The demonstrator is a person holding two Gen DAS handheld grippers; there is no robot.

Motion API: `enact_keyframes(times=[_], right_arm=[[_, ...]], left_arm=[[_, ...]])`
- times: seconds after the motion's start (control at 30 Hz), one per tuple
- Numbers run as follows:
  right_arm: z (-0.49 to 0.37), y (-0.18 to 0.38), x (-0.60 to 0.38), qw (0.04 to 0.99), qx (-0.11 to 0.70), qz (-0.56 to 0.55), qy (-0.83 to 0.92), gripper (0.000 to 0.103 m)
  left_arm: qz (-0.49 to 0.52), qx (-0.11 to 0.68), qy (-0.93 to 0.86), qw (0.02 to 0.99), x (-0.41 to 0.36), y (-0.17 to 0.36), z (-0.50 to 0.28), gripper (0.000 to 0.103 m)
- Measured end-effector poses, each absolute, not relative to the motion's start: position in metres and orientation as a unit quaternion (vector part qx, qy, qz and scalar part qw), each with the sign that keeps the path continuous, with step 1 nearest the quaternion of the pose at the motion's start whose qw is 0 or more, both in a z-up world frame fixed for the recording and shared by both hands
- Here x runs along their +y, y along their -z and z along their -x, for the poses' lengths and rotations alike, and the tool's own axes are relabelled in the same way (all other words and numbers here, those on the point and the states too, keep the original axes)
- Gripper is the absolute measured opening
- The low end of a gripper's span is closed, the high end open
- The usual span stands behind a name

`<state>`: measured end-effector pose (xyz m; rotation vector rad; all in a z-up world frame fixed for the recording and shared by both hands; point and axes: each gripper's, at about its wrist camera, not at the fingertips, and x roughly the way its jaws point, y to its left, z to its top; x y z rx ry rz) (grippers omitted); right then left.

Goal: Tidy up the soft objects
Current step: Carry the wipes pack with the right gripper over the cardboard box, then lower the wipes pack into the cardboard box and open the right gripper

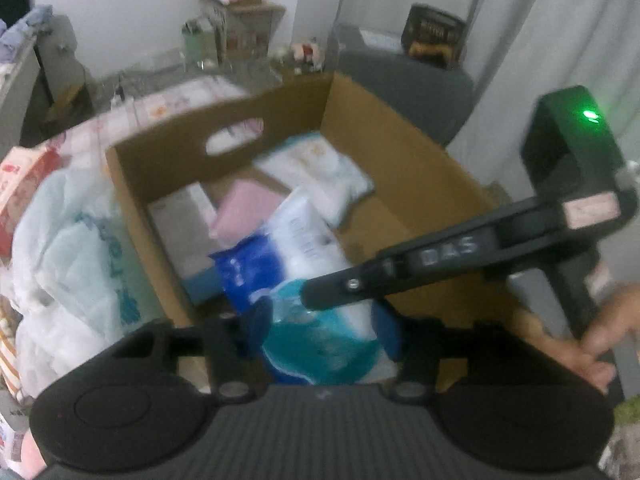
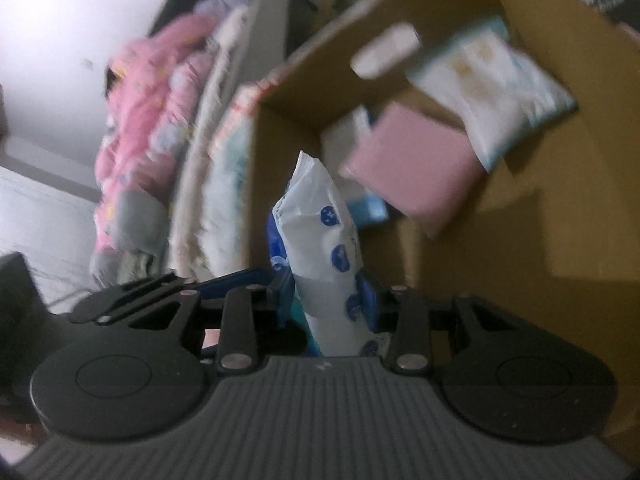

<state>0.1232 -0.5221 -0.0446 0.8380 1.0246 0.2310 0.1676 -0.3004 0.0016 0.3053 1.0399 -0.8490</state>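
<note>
- right gripper (image 2: 326,300) pinches a white and blue soft pack (image 2: 324,248) over the cardboard box (image 2: 540,200).
- left gripper (image 1: 320,344) holds the same pack's teal end above the box.
- a pink pack (image 2: 416,168) lies inside the box.

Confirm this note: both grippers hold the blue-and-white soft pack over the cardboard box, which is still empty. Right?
Not quite. The cardboard box is not empty: the left wrist view shows a pink pack and a white pack inside. The blue-and-white soft pack is held over it.
</note>
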Motion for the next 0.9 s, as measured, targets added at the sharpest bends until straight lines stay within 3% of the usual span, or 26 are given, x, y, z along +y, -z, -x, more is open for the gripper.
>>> enact_keyframes(times=[0.2,0.57,0.9], right_arm=[[-0.140,0.089,-0.522,0.747,0.508,-0.415,-0.108,0.032],[-0.138,0.088,-0.528,0.779,0.526,-0.339,-0.030,0.031],[-0.166,0.092,-0.475,0.776,0.543,-0.309,-0.082,0.031]], left_arm=[[-0.167,0.467,0.378,0.782,-0.304,0.000,-0.161,0.057],[-0.138,0.423,0.374,0.814,-0.258,-0.038,-0.156,0.068],[-0.098,0.395,0.336,0.849,-0.193,-0.047,-0.157,0.082]])
